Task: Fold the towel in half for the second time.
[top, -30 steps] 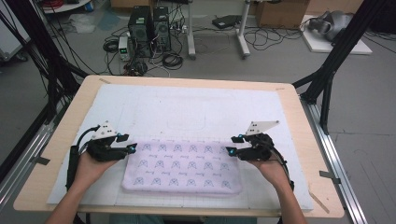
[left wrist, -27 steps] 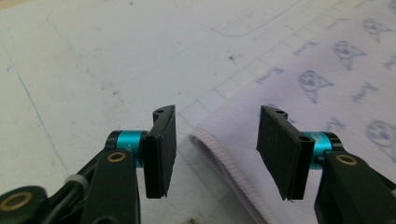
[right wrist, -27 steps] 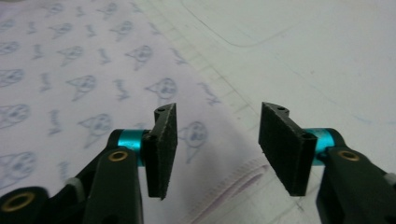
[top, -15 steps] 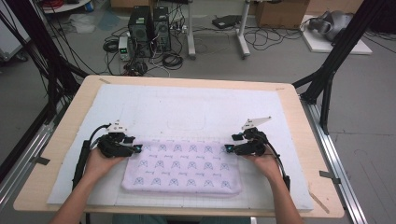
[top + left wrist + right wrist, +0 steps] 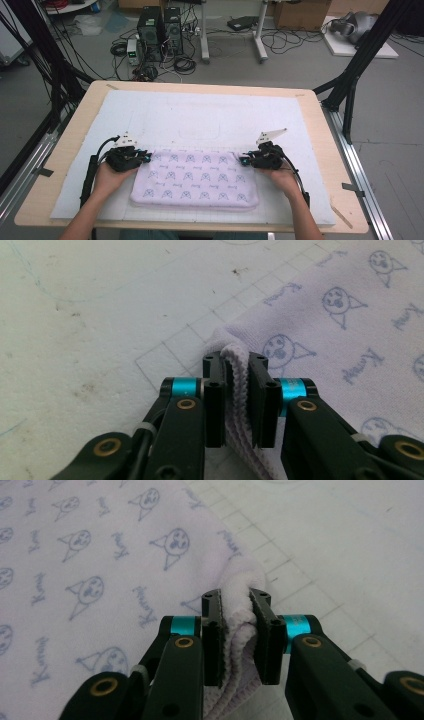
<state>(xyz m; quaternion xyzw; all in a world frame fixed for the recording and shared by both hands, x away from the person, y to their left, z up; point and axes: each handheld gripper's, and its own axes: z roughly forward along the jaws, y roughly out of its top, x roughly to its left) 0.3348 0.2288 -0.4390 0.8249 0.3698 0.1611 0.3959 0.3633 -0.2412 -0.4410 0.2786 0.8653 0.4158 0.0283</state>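
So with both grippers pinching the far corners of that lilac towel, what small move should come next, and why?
Probably lift both corners together, then carry them toward the near edge to fold. The left gripper and right gripper have just closed, each with a bunched corner of the towel pressed between its jaws, while the rest lies flat on the white mat.

High view above the near table edge facing forward and down, two gripper views close along their jaws, all sharing the towel.
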